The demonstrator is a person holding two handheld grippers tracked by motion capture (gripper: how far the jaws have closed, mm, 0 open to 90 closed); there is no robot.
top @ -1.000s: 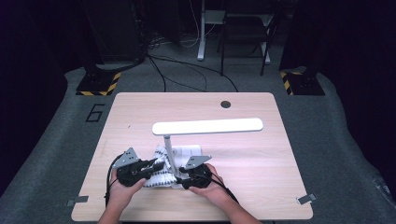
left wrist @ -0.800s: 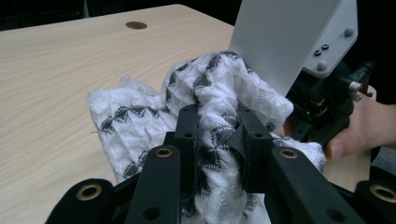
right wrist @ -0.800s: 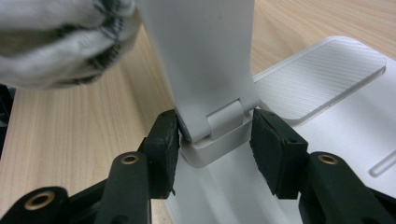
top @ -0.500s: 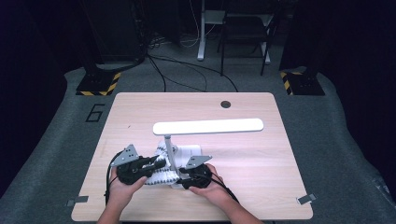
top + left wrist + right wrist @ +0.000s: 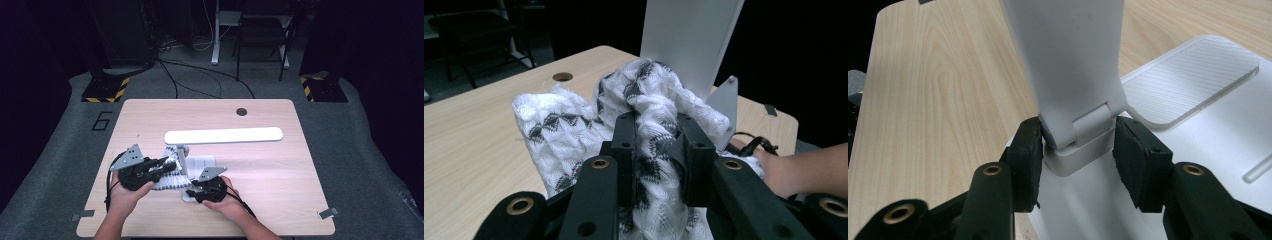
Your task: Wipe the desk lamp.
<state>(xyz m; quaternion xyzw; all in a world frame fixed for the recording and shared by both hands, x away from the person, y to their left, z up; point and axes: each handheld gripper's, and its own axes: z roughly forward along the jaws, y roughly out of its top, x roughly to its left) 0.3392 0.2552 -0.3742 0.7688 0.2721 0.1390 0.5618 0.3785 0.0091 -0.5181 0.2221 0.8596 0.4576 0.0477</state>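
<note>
On the wooden table we have a white desk lamp, its long bar head level above its flat base near the front edge. Next in size, a white cloth with a dark zigzag pattern is bunched just left of the lamp's post. Our left gripper has its jaws clamped tight on a fold of that cloth, held up off the table. Our right gripper sits at the hinge at the foot of the post; its jaws have just been closing, the left pad touching the hinge block, the right pad a sliver off.
</note>
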